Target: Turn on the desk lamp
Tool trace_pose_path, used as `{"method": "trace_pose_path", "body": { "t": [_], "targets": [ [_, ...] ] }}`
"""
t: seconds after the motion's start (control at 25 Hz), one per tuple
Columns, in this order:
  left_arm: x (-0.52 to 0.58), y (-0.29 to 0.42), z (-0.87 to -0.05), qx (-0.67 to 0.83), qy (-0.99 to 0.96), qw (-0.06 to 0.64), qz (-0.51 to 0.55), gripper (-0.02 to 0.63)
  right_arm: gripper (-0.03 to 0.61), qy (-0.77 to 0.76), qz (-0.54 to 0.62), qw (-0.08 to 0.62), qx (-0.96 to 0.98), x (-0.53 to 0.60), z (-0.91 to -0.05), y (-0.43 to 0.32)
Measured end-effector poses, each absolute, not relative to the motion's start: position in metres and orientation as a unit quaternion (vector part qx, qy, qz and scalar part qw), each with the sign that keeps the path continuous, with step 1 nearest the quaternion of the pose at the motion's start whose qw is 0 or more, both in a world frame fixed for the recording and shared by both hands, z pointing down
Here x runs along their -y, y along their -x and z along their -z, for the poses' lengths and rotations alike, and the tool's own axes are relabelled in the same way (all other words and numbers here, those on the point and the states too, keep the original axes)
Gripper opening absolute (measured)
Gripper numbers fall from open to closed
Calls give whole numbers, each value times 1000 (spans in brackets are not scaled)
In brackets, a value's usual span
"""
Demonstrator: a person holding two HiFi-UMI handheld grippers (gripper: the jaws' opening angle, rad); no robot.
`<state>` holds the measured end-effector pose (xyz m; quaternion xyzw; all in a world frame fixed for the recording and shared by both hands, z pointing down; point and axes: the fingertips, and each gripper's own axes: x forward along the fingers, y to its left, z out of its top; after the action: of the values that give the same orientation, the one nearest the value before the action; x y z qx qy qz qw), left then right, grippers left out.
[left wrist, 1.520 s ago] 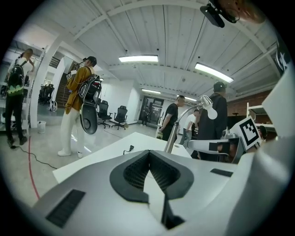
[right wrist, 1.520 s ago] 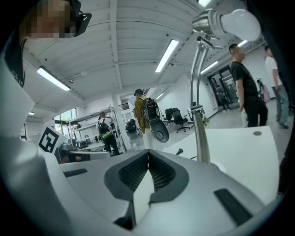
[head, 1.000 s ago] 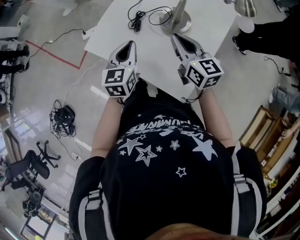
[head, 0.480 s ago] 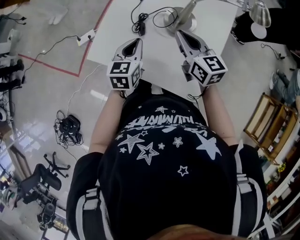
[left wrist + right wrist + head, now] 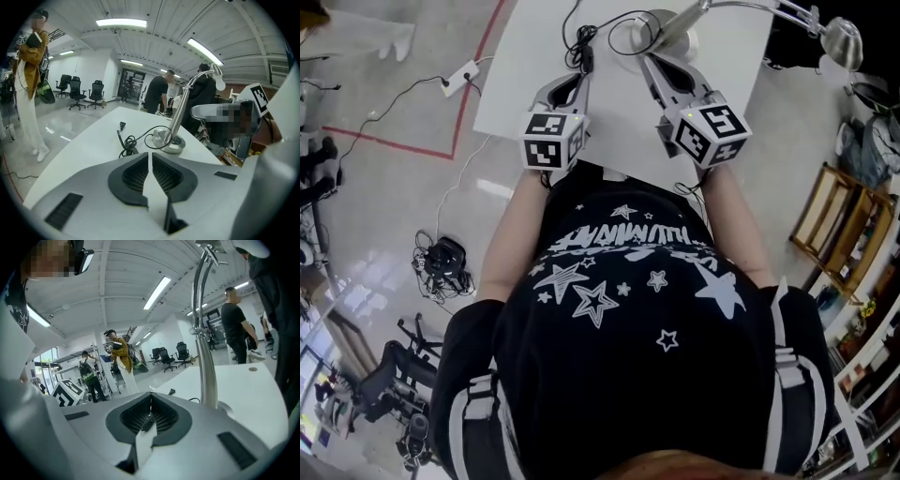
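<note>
Grippers shut and empty over white table, desk lamp at far edge.

White table point(image 5: 619, 131) is seen below the person, and the desk lamp point(image 5: 661, 33) is stood at its far side, the round base set on the top and the lamp head point(image 5: 844, 42) carried out past the right edge. The left gripper point(image 5: 578, 70) is held over the table nearer the person, jaws closed together on nothing, and is pointed toward the base. The right gripper point(image 5: 649, 64) is held just beside the base, jaws likewise pressed together and empty. A black cord point(image 5: 579, 42) is coiled on the table left of the base.
</note>
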<state>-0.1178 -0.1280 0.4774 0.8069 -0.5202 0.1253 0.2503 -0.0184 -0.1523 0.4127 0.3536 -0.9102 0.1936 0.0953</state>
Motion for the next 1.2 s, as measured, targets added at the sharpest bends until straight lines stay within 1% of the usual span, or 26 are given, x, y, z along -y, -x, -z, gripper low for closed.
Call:
{"method": "trace_pose_path", "body": {
  "t": [0.16, 0.2, 0.24, 0.4, 0.68, 1.2],
  "targets": [
    [135, 117, -491, 517, -803, 263, -138, 12, 5, -358, -200, 101, 906, 156, -419, 23],
    [137, 116, -493, 514, -803, 266, -141, 28, 5, -358, -202, 103, 906, 157, -420, 25],
    [138, 115, -496, 511, -804, 269, -143, 61, 5, -359, -204, 104, 905, 158, -422, 27],
    [144, 114, -508, 503, -802, 278, -163, 88, 5, -359, -211, 107, 903, 161, -427, 33],
    [150, 114, -528, 494, -797, 293, -187, 105, 5, -361, -218, 110, 900, 169, -433, 39],
    [160, 109, -534, 488, -791, 308, -202, 106, 5, -346, -231, 128, 900, 166, -447, 52]
  ]
}}
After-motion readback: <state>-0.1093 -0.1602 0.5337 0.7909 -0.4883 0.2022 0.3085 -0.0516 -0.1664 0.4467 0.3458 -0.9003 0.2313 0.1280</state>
